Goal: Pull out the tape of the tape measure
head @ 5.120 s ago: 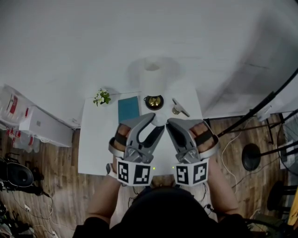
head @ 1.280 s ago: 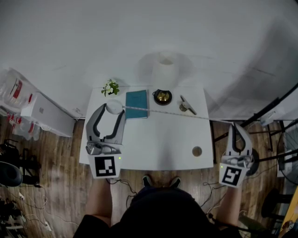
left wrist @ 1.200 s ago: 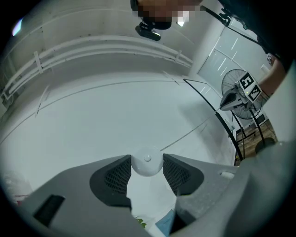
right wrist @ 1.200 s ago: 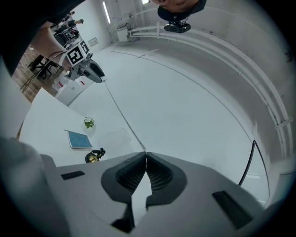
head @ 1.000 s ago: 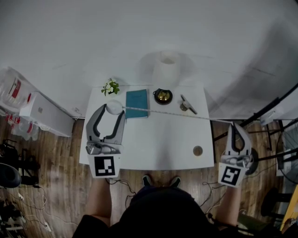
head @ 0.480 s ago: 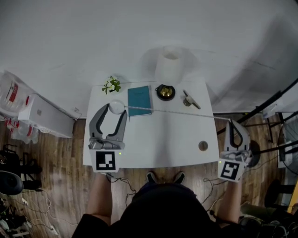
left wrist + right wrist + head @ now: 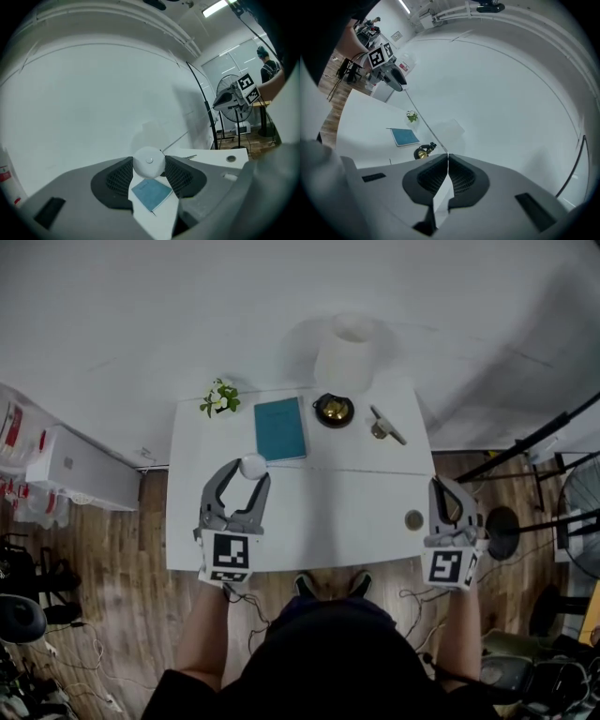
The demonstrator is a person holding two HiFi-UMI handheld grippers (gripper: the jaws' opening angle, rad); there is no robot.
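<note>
The right gripper has its fingers pinched shut on the end of the tape, at the right edge of the worktop. From there the tape stretches leftward across the worktop to the round white tape measure case. The left gripper clamps the case from both sides. Any further pull, I'd judge, runs rightward along that line.

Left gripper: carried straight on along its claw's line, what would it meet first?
Beyond the round white tape measure clamped in its claw, the teal rectangular notebook lies nearest, but the left gripper seems raised, so probably the white wall.
</note>
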